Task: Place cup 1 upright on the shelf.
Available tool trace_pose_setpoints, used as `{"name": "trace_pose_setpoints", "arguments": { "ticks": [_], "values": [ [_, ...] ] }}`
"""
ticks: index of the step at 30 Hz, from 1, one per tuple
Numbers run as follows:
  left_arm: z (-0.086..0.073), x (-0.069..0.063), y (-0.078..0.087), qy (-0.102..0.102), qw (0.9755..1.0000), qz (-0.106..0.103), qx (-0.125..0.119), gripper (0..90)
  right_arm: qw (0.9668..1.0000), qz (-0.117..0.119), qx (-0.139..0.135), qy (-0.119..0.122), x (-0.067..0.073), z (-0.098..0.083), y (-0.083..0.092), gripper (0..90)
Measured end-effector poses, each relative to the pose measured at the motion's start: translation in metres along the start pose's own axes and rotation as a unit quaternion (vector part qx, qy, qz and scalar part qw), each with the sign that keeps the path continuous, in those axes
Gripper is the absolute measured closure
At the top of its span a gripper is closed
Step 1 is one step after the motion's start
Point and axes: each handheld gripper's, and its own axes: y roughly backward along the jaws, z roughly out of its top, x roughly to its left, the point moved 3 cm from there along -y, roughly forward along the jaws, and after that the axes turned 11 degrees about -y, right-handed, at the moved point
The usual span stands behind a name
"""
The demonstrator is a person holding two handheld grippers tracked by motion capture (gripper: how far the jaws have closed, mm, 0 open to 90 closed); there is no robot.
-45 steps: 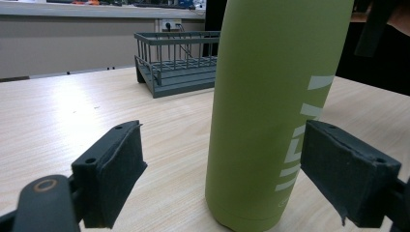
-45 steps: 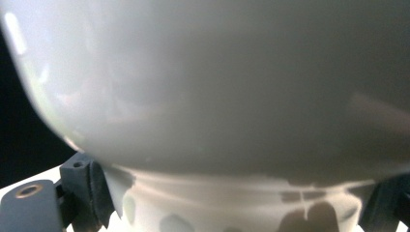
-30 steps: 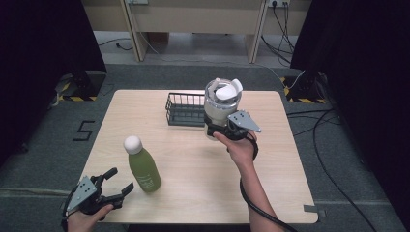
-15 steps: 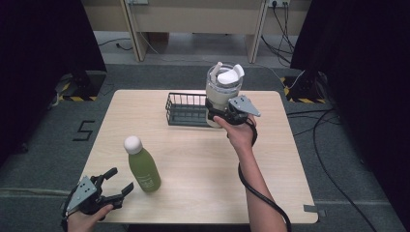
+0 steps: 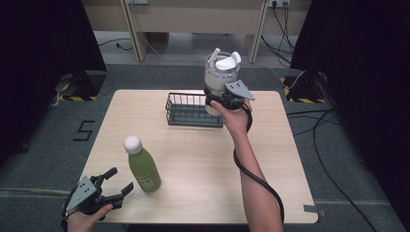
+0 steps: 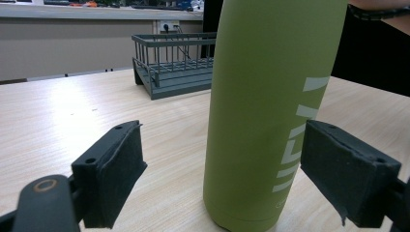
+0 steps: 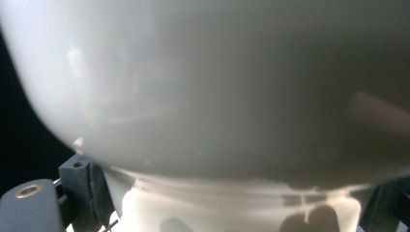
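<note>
Cup: the right gripper [image 5: 218, 99] is clamping a pale lidded cup [image 5: 220, 77] by its narrow base, carrying it above the wire basket's [image 5: 193, 110] right end, apparently for placing inside.
Bottle: the green bottle [image 5: 142, 166] is standing upright on the table [image 5: 203, 159].
Left gripper [image 5: 112, 186]: jaws are standing apart around the bottle, not touching, seemingly waiting.

A pale wooden table [image 5: 193, 159] fills the middle of the high view, standing on grey carpet. A dark wire basket [image 5: 191, 110] sits on it toward the upper centre. A green bottle [image 5: 142, 166] with a white cap stands upright at lower left, well apart from the basket.
</note>
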Motion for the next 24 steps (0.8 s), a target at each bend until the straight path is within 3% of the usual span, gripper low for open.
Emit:
{"name": "trace_pose_setpoints", "arguments": {
  "ticks": [12,24],
  "values": [
    [0.000,0.000,0.000,0.001,1.0000,-0.001,-0.001,14.7,0.9998,-0.016,0.013,-0.007,-0.008,0.000,-0.033,10.7],
    [0.000,0.000,0.000,0.001,1.0000,-0.002,-0.001,14.7,0.9991,-0.034,0.026,-0.005,-0.012,-0.014,-0.051,10.7]
  ]
}}
